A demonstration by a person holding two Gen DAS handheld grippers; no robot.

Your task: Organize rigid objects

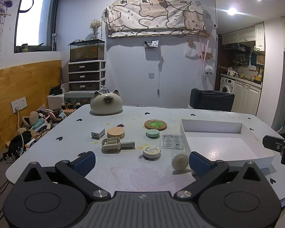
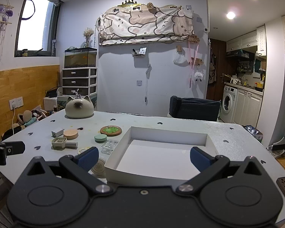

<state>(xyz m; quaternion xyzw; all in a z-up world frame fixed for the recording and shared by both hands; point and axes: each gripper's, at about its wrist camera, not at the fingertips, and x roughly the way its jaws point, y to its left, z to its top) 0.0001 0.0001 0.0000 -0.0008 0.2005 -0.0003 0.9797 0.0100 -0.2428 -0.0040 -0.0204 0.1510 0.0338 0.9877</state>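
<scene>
Small rigid objects lie on the white table [image 1: 123, 171]: a white charger [image 1: 97, 133], a wooden lid [image 1: 115, 132], a beige holder [image 1: 111, 144], a green frog coaster [image 1: 155, 124], a mint disc [image 1: 152, 133], a clear case [image 1: 172, 142], a round tape [image 1: 151, 151] and a cream disc [image 1: 179, 161]. An empty white tray [image 1: 264, 152] stands at the right, also in the right wrist view [image 2: 114, 161]. My left gripper [image 1: 142, 163] is open above the table's near edge. My right gripper [image 2: 144, 158] is open over the tray's near side.
A cat-shaped ceramic pot [image 1: 106, 103] sits at the table's far left. A dark chair [image 1: 211, 99] stands behind the table. Clutter lies on the floor at the left [image 1: 34, 125]. The other gripper's body shows at the right edge [image 1: 283, 148].
</scene>
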